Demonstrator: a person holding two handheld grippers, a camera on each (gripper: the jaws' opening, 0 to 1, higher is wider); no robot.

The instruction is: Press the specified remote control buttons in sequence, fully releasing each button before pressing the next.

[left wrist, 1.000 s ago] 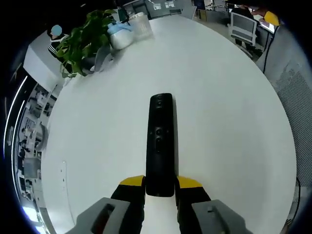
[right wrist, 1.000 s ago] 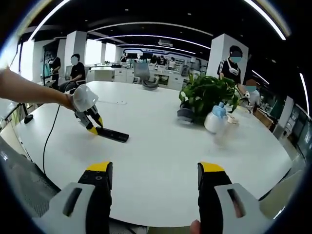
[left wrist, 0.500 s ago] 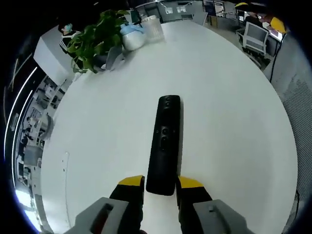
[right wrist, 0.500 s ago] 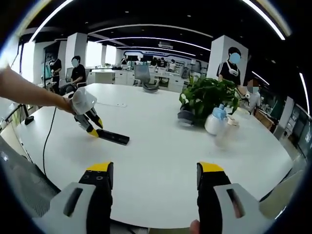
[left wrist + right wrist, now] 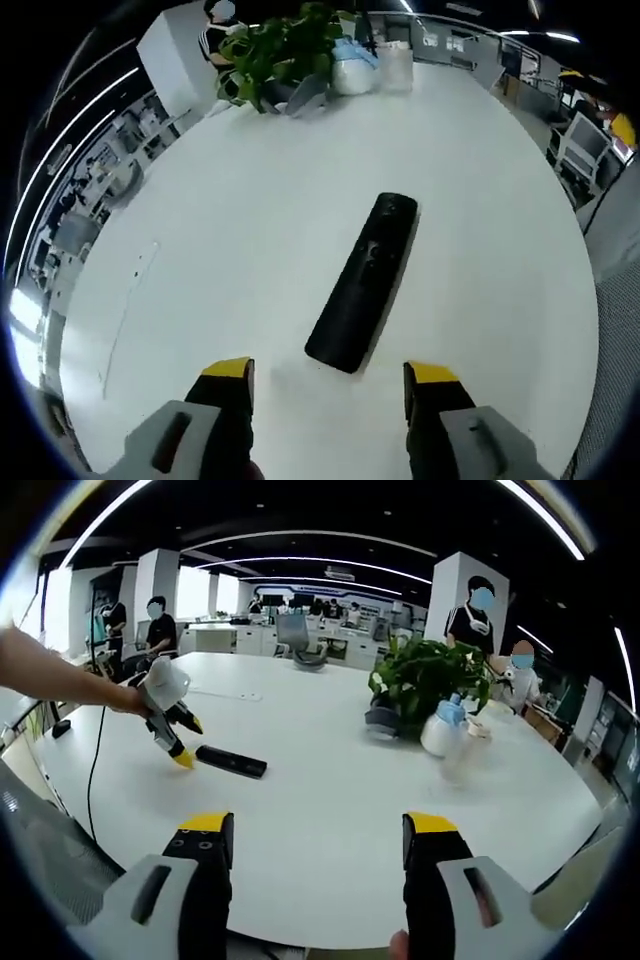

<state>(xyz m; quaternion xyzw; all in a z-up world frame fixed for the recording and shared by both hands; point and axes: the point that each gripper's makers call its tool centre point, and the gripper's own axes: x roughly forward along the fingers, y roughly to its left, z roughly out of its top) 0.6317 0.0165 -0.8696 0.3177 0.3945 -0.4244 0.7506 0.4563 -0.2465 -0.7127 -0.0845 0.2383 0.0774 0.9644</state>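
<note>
Large round white table (image 5: 200, 250) in an open-plan office: white columns, ceiling light strips, desks and chairs behind, several people standing or seated in the background. Near the far edge in the left gripper view, a leafy potted plant (image 5: 280, 50), with a pale blue-capped spray bottle (image 5: 352, 70) and a clear container (image 5: 396, 66) just beside it. Same plant (image 5: 425, 685) and bottle (image 5: 440, 725) to the right of centre in the right gripper view. A dark cable (image 5: 95, 770) trailing off the table's left edge there.

Black remote control (image 5: 363, 280) flat on the tabletop, buttons up, lying diagonally in the left gripper view. Left gripper (image 5: 325, 378) wide open, yellow-tipped jaws on either side of the remote's near end and clear of it, gripping nothing. In the right gripper view, left gripper (image 5: 180, 742) held out on a bare forearm (image 5: 50, 675), jaws spread, tips just left of the remote control (image 5: 231, 761), apart from it.

Right gripper (image 5: 312, 830) wide open and empty, hanging over the near table edge, well apart from the remote.
</note>
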